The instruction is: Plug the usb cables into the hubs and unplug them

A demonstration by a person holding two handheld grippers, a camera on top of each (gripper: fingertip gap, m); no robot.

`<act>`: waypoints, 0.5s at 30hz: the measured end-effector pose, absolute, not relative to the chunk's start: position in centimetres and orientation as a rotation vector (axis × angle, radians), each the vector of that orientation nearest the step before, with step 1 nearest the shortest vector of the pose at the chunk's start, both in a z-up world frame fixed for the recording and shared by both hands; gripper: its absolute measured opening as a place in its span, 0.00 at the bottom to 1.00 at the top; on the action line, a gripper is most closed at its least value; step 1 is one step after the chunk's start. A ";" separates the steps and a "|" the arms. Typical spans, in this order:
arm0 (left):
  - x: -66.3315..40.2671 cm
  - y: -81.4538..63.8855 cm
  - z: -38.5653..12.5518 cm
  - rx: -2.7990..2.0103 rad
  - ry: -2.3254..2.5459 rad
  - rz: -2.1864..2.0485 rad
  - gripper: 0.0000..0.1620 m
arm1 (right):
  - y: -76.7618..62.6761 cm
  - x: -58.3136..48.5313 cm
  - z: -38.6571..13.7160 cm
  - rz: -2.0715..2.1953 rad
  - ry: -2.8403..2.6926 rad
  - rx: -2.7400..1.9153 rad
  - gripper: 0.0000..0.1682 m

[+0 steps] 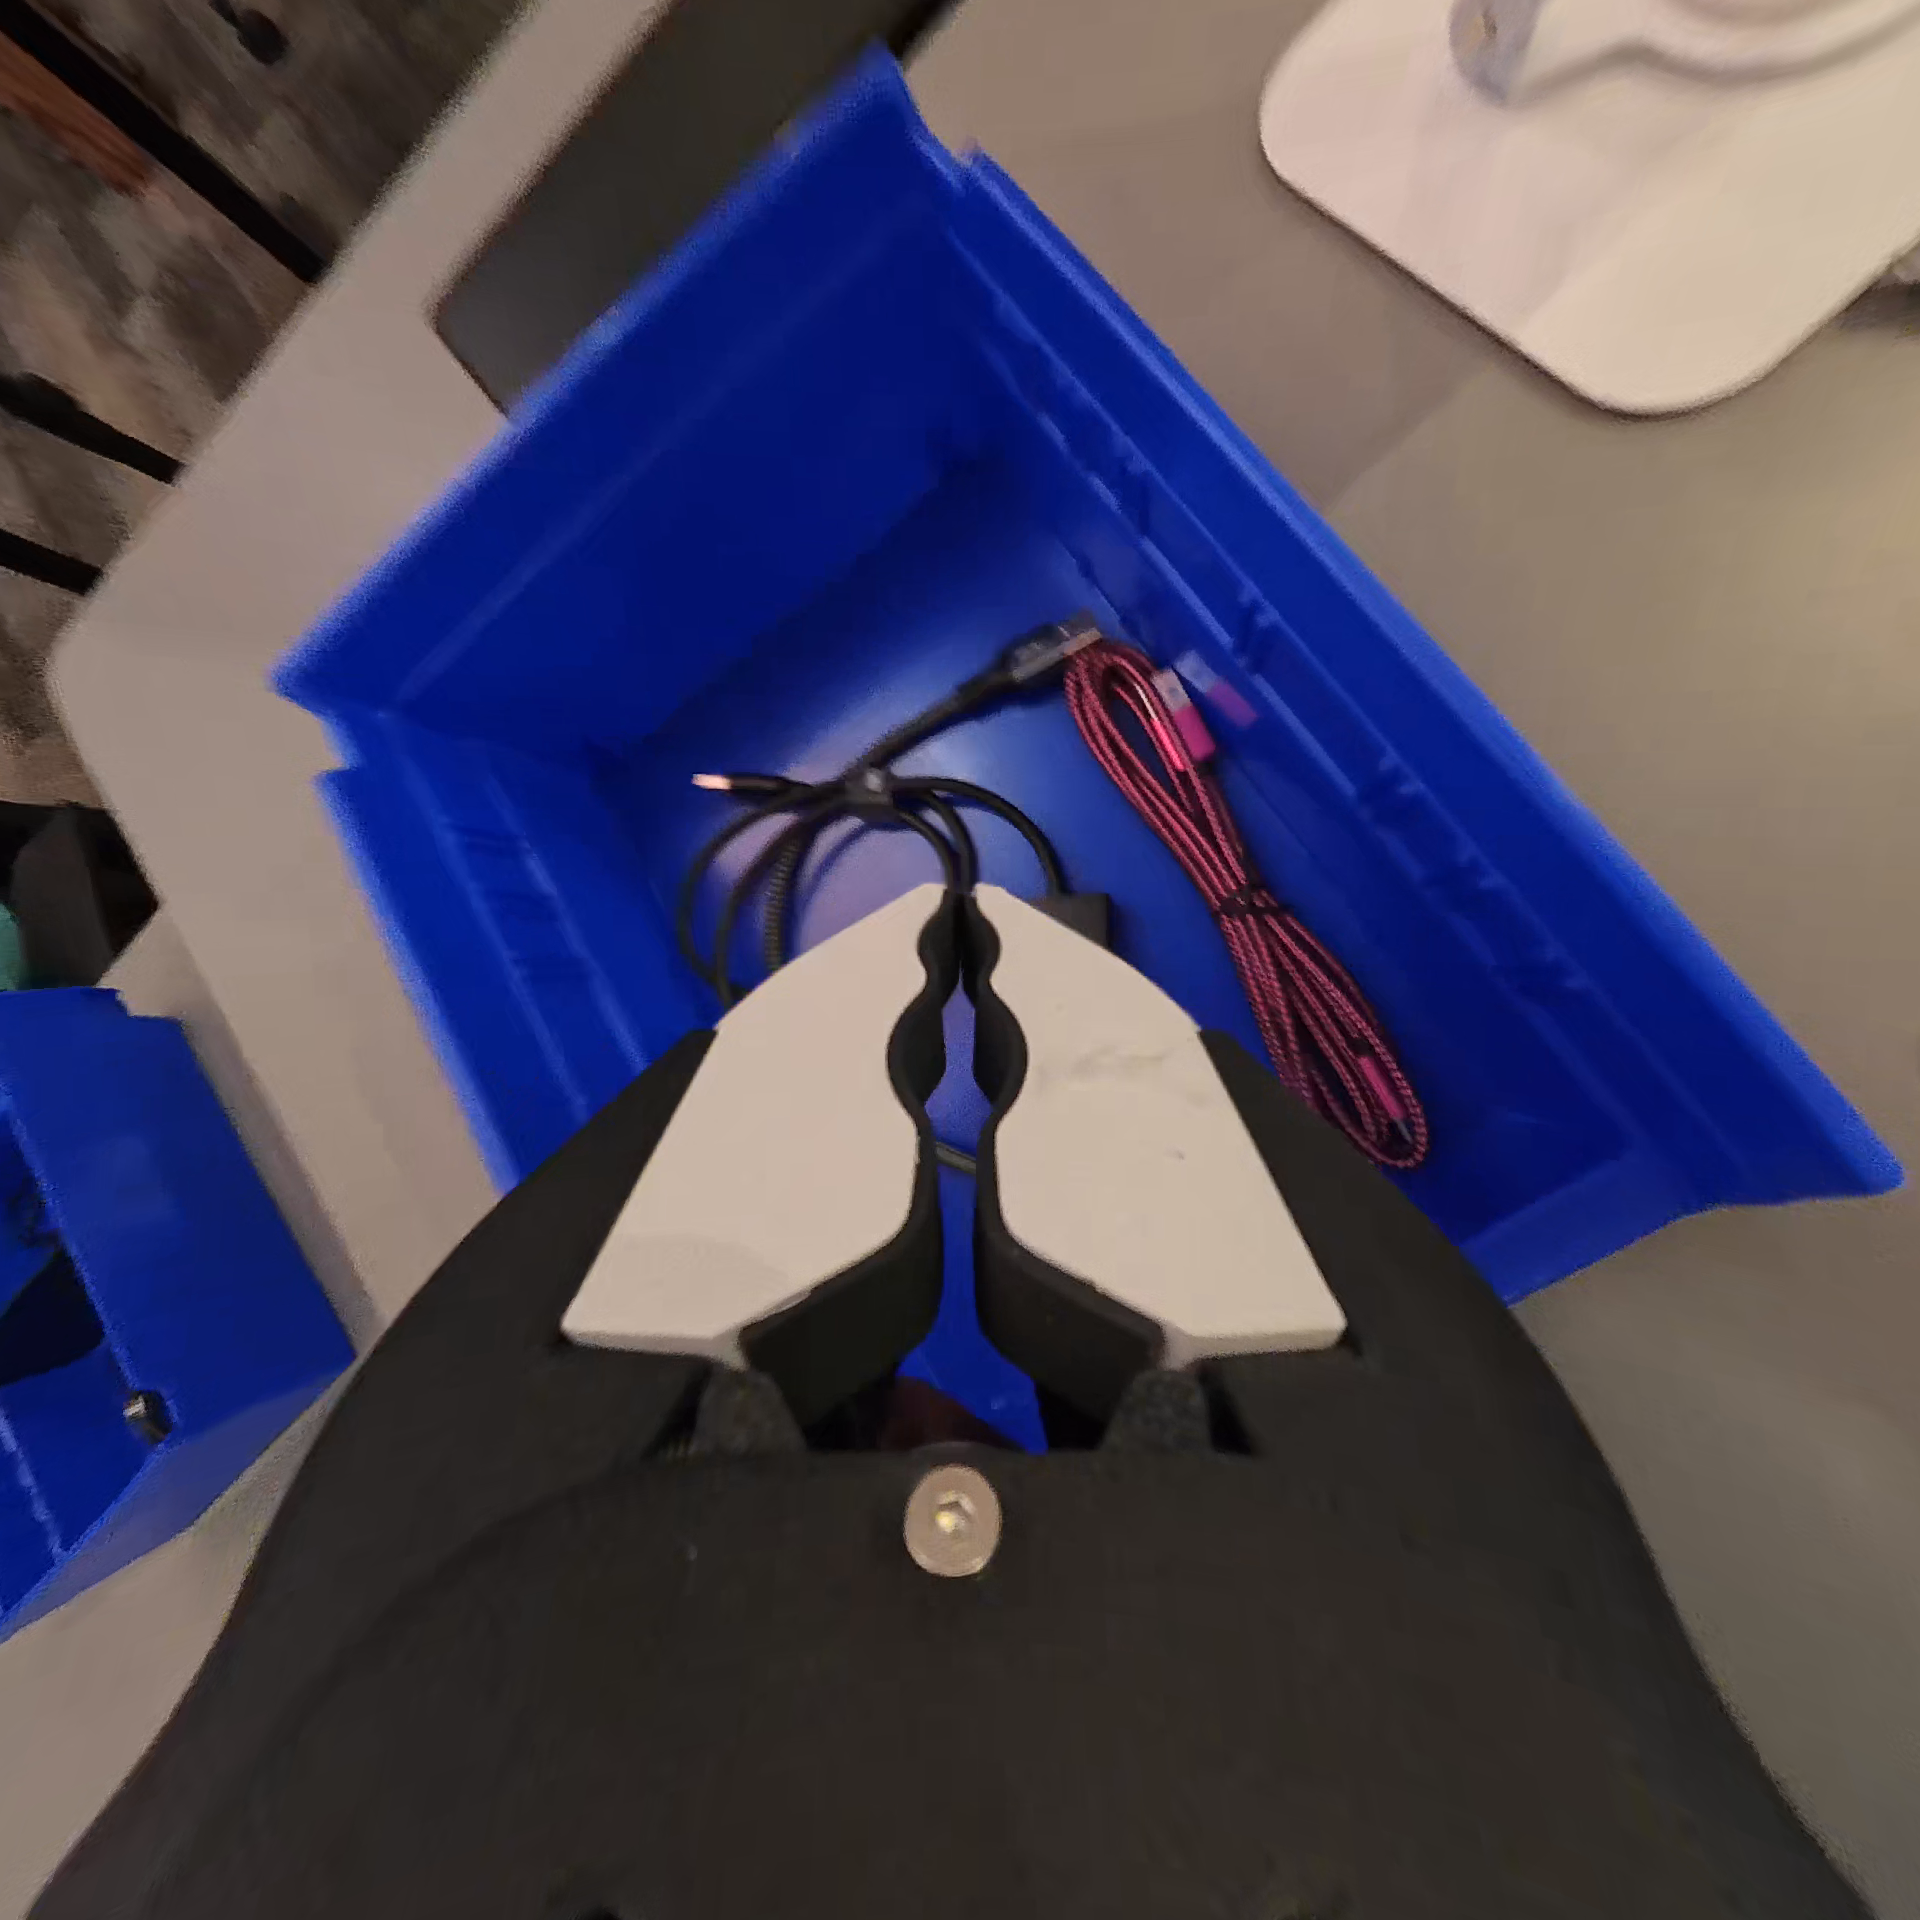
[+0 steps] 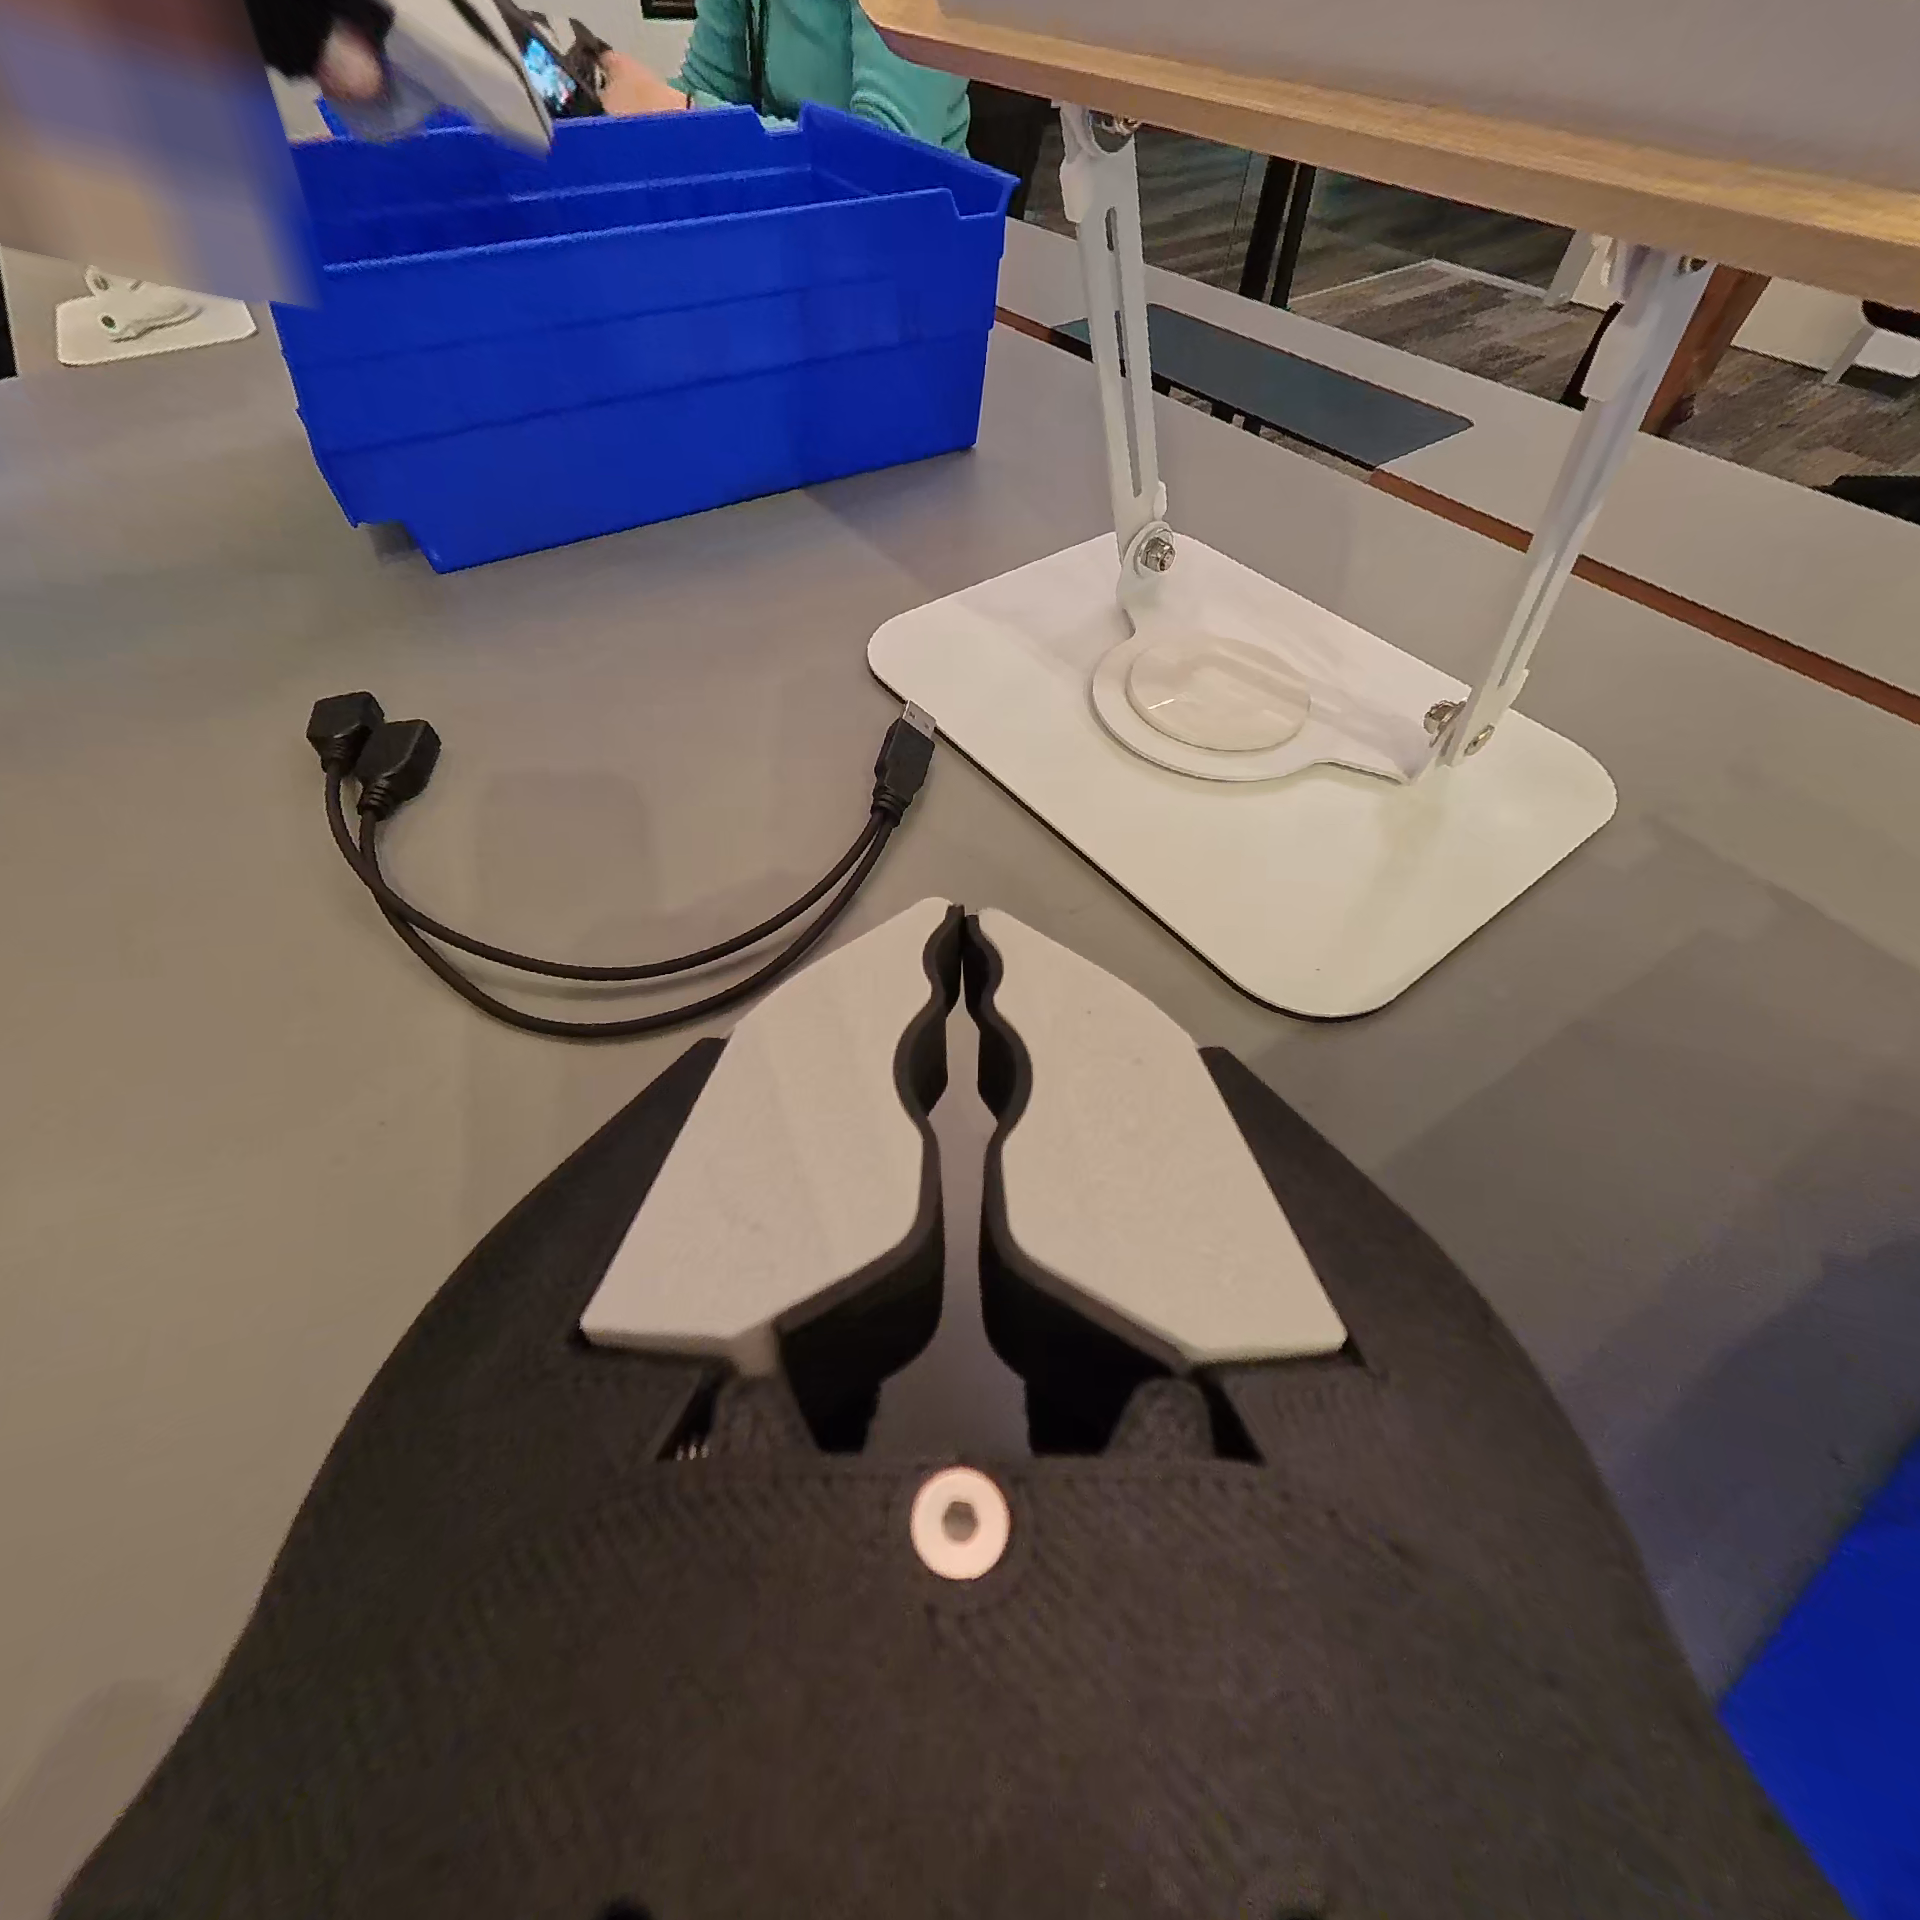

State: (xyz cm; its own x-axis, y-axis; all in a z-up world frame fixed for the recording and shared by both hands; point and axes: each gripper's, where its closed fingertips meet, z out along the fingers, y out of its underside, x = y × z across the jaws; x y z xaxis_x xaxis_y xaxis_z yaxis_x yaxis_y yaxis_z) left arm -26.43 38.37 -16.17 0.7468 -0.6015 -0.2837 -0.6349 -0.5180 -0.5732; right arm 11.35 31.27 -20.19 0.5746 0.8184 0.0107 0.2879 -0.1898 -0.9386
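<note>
My left gripper (image 1: 958,906) hangs inside a blue bin (image 1: 727,468), its tips shut on a loop of a coiled black USB cable (image 1: 1039,657). A tied pink braided cable (image 1: 1278,935) lies beside it along the bin's right wall. My right gripper (image 2: 961,920) is shut and empty, low over the grey table. Just ahead and to its left lies a black USB splitter hub (image 2: 623,966) with two sockets (image 2: 374,743) and one plug (image 2: 906,753). The left gripper (image 2: 468,73) also shows blurred above the bin (image 2: 644,416) in the right wrist view.
A white stand base (image 2: 1299,883) with two white arms holds a wooden board (image 2: 1455,135) over the table's right side. A second blue bin (image 1: 104,1247) sits left of the first. A person in teal (image 2: 831,62) is behind the bin.
</note>
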 end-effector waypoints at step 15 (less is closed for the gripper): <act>-27.3 36.6 -26.9 -2.674 1.056 -0.020 0.21 | 31.2 11.3 -20.0 0.639 -0.915 -1.742 0.00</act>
